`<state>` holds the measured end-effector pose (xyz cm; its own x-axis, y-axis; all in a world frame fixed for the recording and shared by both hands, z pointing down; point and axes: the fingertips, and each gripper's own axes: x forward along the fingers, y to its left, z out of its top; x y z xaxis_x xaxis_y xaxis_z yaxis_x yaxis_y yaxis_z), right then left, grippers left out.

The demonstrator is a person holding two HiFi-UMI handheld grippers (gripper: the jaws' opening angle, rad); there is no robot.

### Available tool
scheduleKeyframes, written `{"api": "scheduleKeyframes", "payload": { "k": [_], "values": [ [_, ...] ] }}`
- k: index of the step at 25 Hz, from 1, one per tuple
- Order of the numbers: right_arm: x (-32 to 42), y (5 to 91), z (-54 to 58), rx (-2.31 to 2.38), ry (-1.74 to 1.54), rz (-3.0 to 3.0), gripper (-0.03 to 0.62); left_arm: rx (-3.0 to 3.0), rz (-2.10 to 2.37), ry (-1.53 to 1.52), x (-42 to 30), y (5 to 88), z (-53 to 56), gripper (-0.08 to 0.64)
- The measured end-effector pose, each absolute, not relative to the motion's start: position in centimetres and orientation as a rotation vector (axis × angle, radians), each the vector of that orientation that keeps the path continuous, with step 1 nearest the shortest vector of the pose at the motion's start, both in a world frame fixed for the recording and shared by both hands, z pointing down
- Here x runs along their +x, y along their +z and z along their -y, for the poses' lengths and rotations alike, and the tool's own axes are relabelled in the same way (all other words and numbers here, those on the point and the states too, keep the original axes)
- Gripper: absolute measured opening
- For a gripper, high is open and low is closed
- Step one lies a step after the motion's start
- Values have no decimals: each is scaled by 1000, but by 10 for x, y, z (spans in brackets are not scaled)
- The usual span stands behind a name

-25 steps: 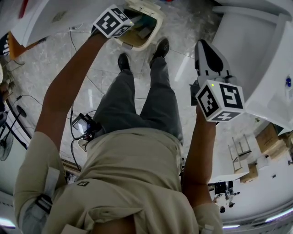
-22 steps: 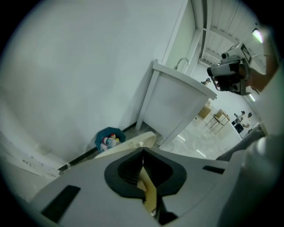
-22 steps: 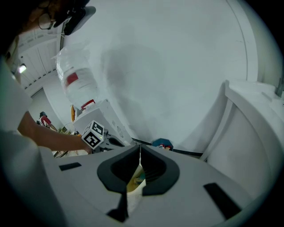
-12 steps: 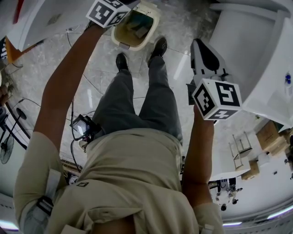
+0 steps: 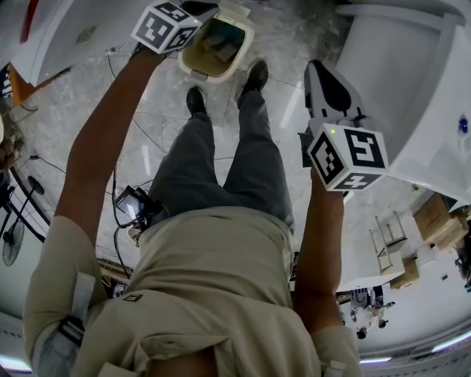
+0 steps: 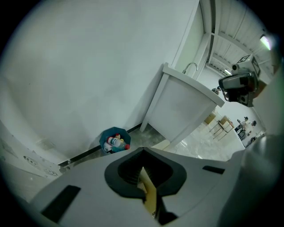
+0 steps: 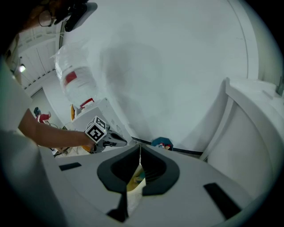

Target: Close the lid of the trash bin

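The cream trash bin (image 5: pixel 193 68) stands on the floor just past the person's shoes, its top open and rubbish showing inside. Its lid (image 5: pixel 235 9) stands up at the far rim. My left gripper (image 5: pixel 196 9) is at the bin's far left corner, marker cube toward me; whether it touches the lid is hidden. In the left gripper view the left gripper (image 6: pixel 143 153) has its jaws together, with a cream strip of the bin (image 6: pixel 149 191) showing below them. My right gripper (image 5: pixel 319 71) hangs right of the legs, shut and empty; its tips (image 7: pixel 140 148) meet above the bin (image 7: pixel 135 181).
A white counter (image 5: pixel 412 81) stands at the right, close to the right gripper. A small blue bin (image 6: pixel 114 142) with bottles sits against the wall. Cables (image 5: pixel 118 70) trail over the marble floor at the left. White cabinets (image 5: pixel 66 29) are at the top left.
The left gripper has moved left and away from over the bin's opening to its far left corner, so more of the open top shows. The right gripper has barely shifted.
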<state>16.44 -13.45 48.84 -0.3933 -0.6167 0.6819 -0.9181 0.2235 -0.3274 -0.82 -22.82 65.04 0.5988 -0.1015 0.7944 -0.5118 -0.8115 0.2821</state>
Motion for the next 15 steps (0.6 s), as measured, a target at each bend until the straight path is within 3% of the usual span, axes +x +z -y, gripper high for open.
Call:
{"api": "scheduleKeyframes", "payload": {
  "k": [15],
  "values": [
    [154, 491, 130, 1388, 990, 2102, 26, 2288, 465, 1101, -32, 653, 188, 15]
  ]
}}
